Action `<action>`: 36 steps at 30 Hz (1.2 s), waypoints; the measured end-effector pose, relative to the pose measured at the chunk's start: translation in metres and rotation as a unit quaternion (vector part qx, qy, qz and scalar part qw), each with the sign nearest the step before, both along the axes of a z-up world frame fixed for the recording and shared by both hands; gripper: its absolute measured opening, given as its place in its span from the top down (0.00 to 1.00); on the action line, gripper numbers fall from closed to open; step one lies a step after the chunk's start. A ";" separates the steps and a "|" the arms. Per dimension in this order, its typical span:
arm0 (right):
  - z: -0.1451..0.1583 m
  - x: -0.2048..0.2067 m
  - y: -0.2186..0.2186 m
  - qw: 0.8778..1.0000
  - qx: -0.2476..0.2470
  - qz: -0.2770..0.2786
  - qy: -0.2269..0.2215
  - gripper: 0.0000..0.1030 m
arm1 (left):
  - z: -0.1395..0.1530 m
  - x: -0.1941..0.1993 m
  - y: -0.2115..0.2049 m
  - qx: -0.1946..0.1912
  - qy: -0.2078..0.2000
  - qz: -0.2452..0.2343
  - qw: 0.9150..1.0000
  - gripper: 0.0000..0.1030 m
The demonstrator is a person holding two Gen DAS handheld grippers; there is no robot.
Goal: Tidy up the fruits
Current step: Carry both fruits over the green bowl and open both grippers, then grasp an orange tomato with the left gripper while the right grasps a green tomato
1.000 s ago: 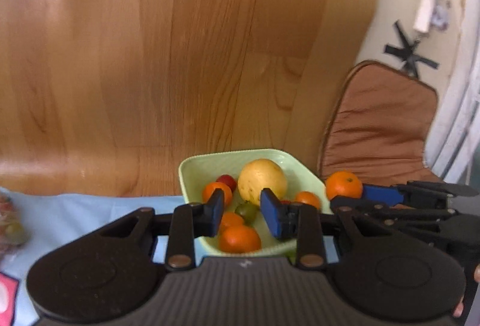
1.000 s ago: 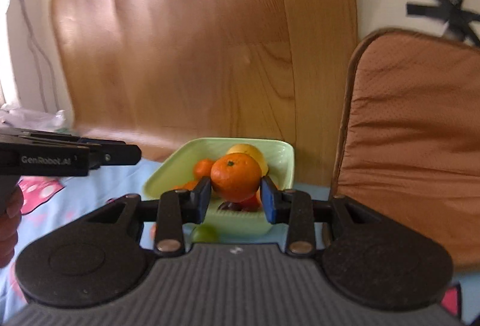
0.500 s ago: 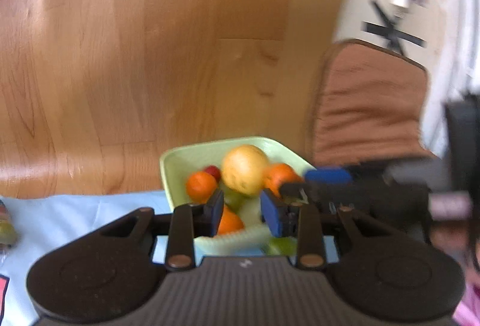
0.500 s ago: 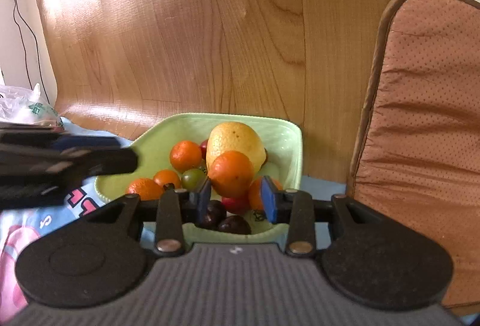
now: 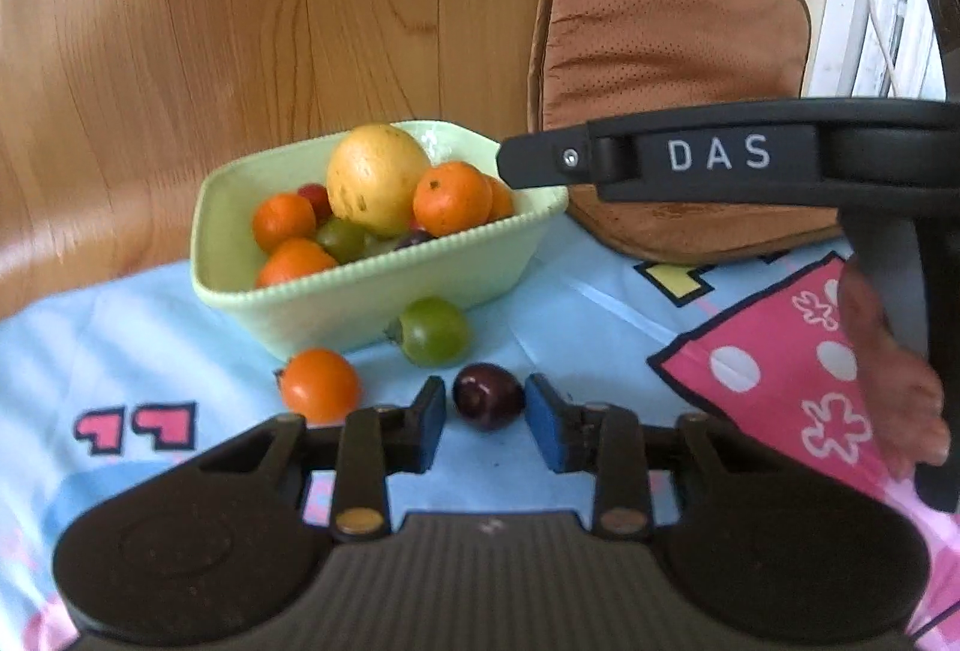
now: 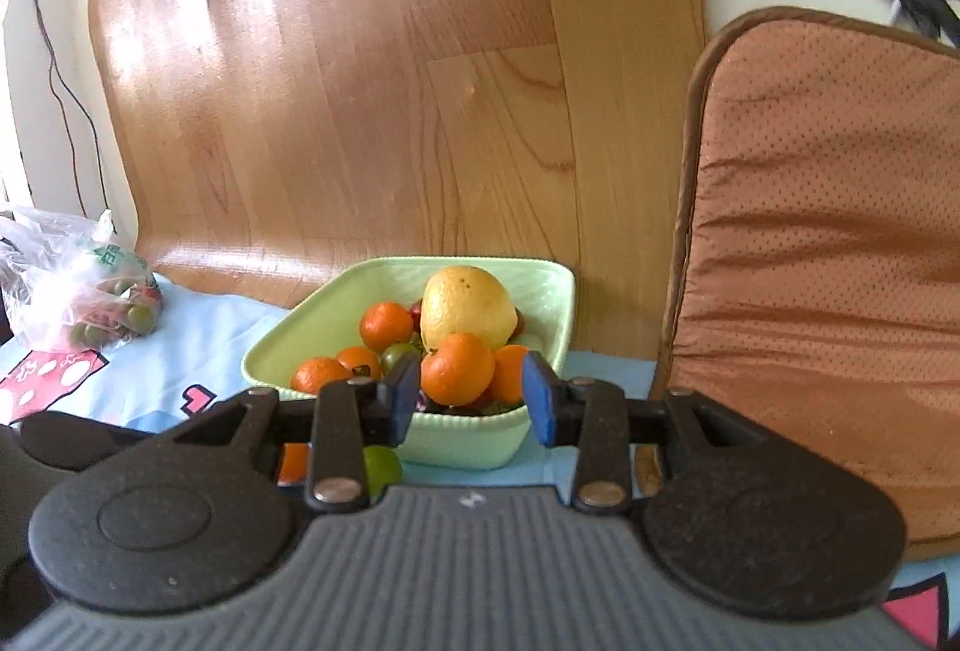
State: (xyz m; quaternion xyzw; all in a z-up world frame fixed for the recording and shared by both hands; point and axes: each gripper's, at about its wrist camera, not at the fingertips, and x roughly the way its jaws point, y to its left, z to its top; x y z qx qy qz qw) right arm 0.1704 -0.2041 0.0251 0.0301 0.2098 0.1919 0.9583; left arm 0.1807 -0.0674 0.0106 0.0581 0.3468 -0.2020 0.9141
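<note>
A pale green bowl (image 5: 372,285) (image 6: 462,447) on the cloth holds several oranges, a big yellow fruit (image 5: 375,180) (image 6: 468,306) and small tomatoes. Before it lie a green tomato (image 5: 433,332), an orange tomato (image 5: 321,384) and a dark plum (image 5: 487,396). My left gripper (image 5: 486,426) hangs low over the cloth, jaws at their narrowest, and the plum shows just ahead of its tips. Whether the pads touch it I cannot tell. My right gripper (image 6: 470,399) (image 5: 516,162) is open at the bowl's right rim. An orange (image 6: 457,369) (image 5: 451,198) rests on the pile, free of the pads.
A brown cushion (image 5: 672,69) (image 6: 828,261) leans at the right behind the bowl. A curved wooden board (image 5: 240,21) closes off the back. A plastic bag of small fruit (image 6: 90,297) lies far left. A hand (image 5: 894,387) grips the right tool's handle.
My left gripper dropped from above the bowl to the cloth in front of it, at the plum. The right gripper carried its orange over the bowl and let it go onto the pile.
</note>
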 end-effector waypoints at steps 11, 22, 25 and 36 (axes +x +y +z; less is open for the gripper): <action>-0.011 0.033 0.009 0.999 0.025 -0.013 0.023 0.60 | 0.044 0.031 0.026 -0.017 -0.068 0.052 0.996 0.74; -0.017 0.041 0.020 1.000 0.003 0.000 0.030 0.64 | 0.022 0.081 0.039 -0.020 -0.027 0.093 0.995 0.69; -0.018 0.038 0.029 1.000 -0.023 0.005 0.019 0.66 | 0.024 0.080 0.044 -0.021 -0.030 0.104 0.994 0.63; 0.001 0.004 0.026 1.000 -0.003 -0.001 -0.016 0.60 | 0.051 0.022 0.082 -0.074 -0.051 0.119 0.989 0.54</action>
